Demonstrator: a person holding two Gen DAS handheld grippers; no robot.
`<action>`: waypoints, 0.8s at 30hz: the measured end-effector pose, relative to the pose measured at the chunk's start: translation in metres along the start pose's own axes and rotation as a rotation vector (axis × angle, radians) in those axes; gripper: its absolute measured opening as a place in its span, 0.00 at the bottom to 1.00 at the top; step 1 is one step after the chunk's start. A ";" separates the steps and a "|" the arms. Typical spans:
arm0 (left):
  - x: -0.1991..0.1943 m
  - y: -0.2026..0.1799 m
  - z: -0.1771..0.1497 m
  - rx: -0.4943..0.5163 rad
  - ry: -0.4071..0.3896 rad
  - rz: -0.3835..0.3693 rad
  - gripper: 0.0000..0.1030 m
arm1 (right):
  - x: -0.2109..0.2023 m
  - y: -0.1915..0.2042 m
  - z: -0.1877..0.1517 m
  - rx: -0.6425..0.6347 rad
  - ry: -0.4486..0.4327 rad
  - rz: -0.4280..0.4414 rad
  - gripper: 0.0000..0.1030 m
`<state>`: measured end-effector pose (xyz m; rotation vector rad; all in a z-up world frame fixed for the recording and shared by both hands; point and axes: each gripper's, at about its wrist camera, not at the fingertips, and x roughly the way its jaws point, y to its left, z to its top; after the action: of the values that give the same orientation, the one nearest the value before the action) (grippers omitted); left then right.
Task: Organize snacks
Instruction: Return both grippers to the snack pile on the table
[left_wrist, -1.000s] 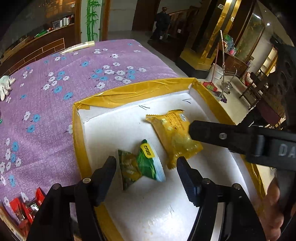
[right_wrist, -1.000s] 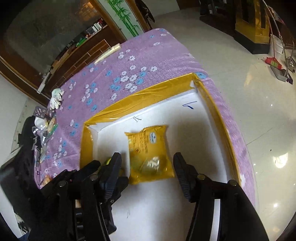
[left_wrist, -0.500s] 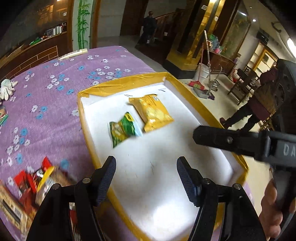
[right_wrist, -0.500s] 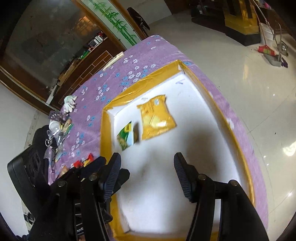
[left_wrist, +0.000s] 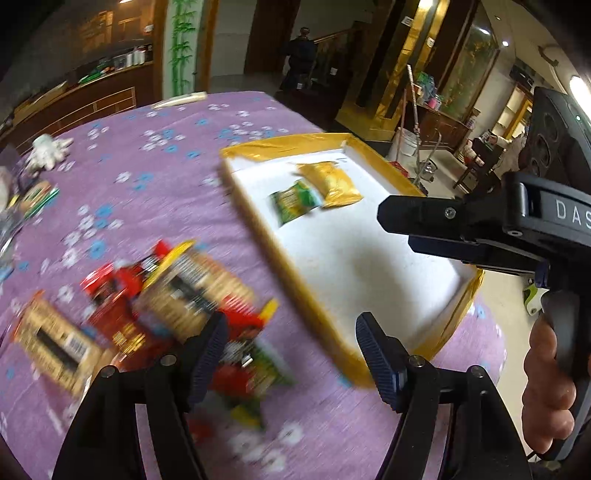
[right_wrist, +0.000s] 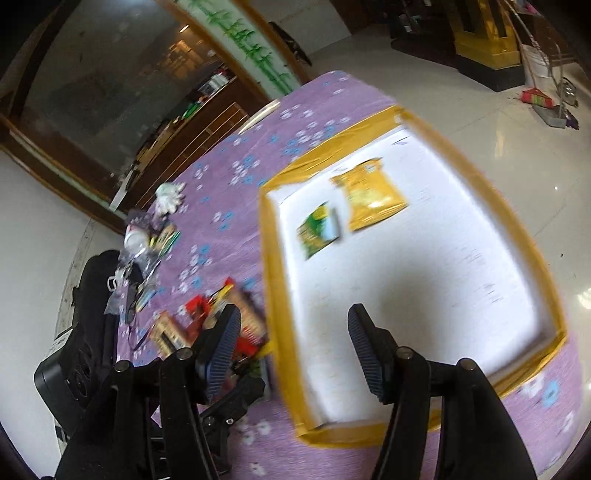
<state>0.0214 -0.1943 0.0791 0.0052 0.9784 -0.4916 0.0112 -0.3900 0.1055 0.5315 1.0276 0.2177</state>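
Observation:
A white tray with a yellow taped rim (left_wrist: 373, 273) (right_wrist: 275, 295) lies on the purple flowered cloth. In it lie a green snack packet (left_wrist: 295, 201) (right_wrist: 319, 230) and a yellow snack packet (left_wrist: 330, 179) (right_wrist: 371, 194), side by side near the far end. A blurred pile of red, brown and green snack packets (left_wrist: 166, 306) (right_wrist: 218, 321) lies on the cloth left of the tray. My left gripper (left_wrist: 291, 356) is open and empty above the pile's right edge and the tray's near corner. My right gripper (right_wrist: 291, 349) is open and empty over the tray's near left rim; it also shows in the left wrist view (left_wrist: 458, 225).
A white glove (left_wrist: 46, 151) (right_wrist: 168, 195) and a heap of small items (right_wrist: 144, 247) lie at the cloth's far left. A black chair (right_wrist: 85, 332) stands beside the table. The tiled floor, a broom and a bucket (right_wrist: 546, 92) lie beyond the table's right edge.
Both grippers have pulled back and to the left, away from the two packets in the tray. The snack pile on the cloth has come into full view. Both stay open.

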 end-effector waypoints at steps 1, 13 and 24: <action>-0.005 0.007 -0.004 -0.010 -0.002 0.005 0.72 | 0.006 0.009 -0.003 -0.012 0.012 0.008 0.58; -0.050 0.127 -0.044 -0.341 -0.031 0.099 0.73 | 0.054 0.087 -0.028 -0.129 0.107 0.058 0.58; -0.014 0.183 -0.034 -0.626 0.054 0.245 0.83 | 0.041 0.071 -0.032 -0.130 0.096 0.031 0.58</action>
<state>0.0615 -0.0180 0.0316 -0.4207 1.1345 0.0533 0.0097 -0.3018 0.0983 0.4224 1.0909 0.3382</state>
